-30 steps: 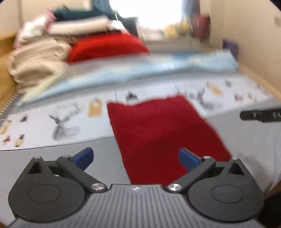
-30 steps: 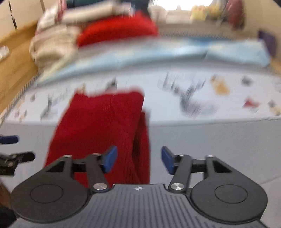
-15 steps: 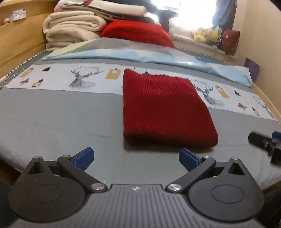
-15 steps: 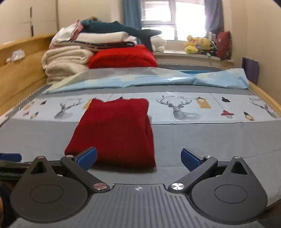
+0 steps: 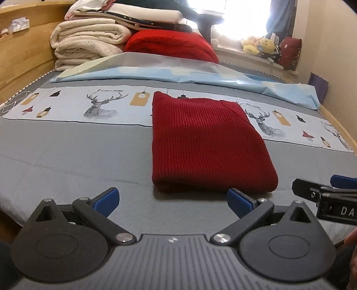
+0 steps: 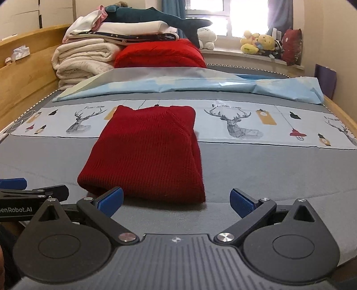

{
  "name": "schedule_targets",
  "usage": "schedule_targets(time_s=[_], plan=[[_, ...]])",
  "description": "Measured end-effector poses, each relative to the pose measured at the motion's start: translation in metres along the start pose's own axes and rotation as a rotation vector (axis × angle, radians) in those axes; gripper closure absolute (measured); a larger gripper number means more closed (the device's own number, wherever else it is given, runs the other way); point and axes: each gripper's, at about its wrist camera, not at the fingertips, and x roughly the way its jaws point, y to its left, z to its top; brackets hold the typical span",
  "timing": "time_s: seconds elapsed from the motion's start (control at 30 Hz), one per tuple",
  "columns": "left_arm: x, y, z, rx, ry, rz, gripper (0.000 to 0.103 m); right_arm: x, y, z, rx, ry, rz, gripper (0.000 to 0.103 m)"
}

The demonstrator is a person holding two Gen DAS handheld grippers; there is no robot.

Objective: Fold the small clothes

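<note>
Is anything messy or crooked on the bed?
Nothing stands out. The red knitted sweater lies neatly folded on the grey bedsheet; only its right edge shows slightly uneven layers. Both grippers are open and clear of it.

A wide bed (image 6: 267,169) fills the frame, its grey sheet crossed by a pale band printed with deer and lanterns (image 6: 234,121). Behind that, a light blue cover (image 6: 200,85) lies across the middle. Upper left, a wooden bed frame (image 6: 24,73) runs along the side, with stacked cream blankets (image 6: 82,60) and a red quilt (image 6: 158,53) piled beside it. At the top, a bright window (image 6: 241,13) glares white, blue curtains (image 6: 171,9) at its side, plush toys (image 6: 256,43) lined on the sill. Cream wall (image 6: 330,40) at upper right.
</note>
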Motion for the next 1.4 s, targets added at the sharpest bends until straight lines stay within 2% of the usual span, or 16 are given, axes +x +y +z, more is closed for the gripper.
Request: schedule_targets(time_s=[0.17, 0.53, 0.97, 1.4], plan=[[0.002, 0.000, 0.000, 0.004, -0.001, -0.001, 0.000, 0.003, 0.004, 0.002, 0.022, -0.001, 0.013, 0.002], [0.004, 0.000, -0.001, 0.010, -0.007, -0.008, 0.000, 0.004, 0.020, 0.000, -0.066, -0.020, 0.026, 0.002], [-0.001, -0.004, 0.000, 0.033, -0.065, -0.002, 0.000, -0.003, 0.021, 0.002, -0.061, -0.073, 0.026, 0.002], [0.000, -0.002, 0.001, 0.036, -0.063, -0.003, 0.000, -0.003, 0.020, 0.002, -0.063, -0.073, 0.023, 0.002]])
